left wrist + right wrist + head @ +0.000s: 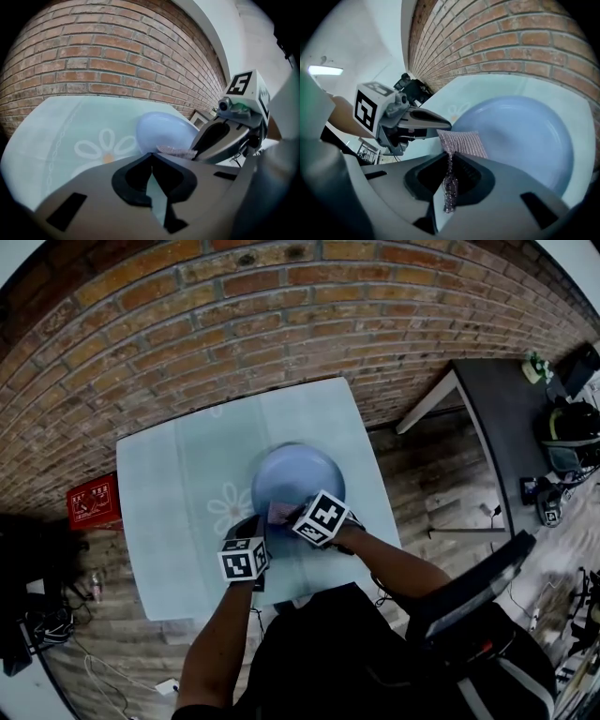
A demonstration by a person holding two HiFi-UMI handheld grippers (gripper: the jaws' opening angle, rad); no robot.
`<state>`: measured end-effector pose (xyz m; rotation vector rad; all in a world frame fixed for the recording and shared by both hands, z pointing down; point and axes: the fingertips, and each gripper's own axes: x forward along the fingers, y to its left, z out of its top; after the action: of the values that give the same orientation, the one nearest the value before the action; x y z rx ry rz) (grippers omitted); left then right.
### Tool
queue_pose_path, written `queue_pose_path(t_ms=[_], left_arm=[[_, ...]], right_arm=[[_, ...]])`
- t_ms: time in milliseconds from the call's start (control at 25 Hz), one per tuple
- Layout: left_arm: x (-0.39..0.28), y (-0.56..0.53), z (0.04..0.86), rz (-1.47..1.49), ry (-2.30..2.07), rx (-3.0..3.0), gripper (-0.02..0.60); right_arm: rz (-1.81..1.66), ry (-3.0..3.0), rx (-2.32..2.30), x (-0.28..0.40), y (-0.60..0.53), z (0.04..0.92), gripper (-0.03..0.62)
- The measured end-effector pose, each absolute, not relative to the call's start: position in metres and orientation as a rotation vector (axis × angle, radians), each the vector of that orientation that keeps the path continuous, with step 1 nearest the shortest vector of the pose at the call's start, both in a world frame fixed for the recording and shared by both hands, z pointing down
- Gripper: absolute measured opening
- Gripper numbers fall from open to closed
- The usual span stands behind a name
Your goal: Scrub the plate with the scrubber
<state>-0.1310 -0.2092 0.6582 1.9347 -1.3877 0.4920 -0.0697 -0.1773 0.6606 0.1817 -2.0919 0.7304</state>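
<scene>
A pale blue plate (298,476) lies at the middle of a table under a light teal cloth with a daisy print (178,493). My right gripper (450,157) is shut on a pinkish mesh scrubber (462,143), which rests over the plate's (520,140) near rim. In the head view the scrubber (279,514) shows just ahead of the right gripper (289,518). My left gripper (152,155) has its jaws closed with nothing between them, its tips at the plate's (164,131) near edge; contact cannot be told. It appears in the right gripper view as the left gripper (446,125), beside the scrubber.
A brick wall (234,324) runs behind the table. A red crate (92,502) sits on the floor to the left. A dark desk (511,418) stands at the right with gear around it, and a chair back (469,592) is near my right side.
</scene>
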Motion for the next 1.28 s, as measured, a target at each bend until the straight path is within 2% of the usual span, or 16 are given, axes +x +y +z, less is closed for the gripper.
queue_pose_path(t_ms=[120, 360, 680, 920, 1280], left_arm=[[-0.130, -0.209, 0.659, 0.500, -1.388, 1.939, 0.012], [-0.127, -0.208, 0.657, 0.511, -1.398, 1.949, 0.012], [-0.126, -0.209, 0.656, 0.573, -1.390, 1.998, 0.012], [-0.126, -0.208, 0.656, 0.522, -1.385, 1.976, 0.012], [-0.128, -0.209, 0.657, 0.501, -1.381, 1.980, 0.012]], right_arm=[[0.702, -2.138, 0.299, -0.045, -0.205, 0.644, 0.054], [0.347, -2.142, 0.506, -0.002, -0.273, 0.628, 0.052], [0.101, -2.053, 0.474, -0.021, -0.299, 0.649, 0.052], [0.256, -1.964, 0.404, -0.027, -0.283, 0.691, 0.052], [0.452, -1.919, 0.345, -0.025, -0.257, 0.695, 0.052]])
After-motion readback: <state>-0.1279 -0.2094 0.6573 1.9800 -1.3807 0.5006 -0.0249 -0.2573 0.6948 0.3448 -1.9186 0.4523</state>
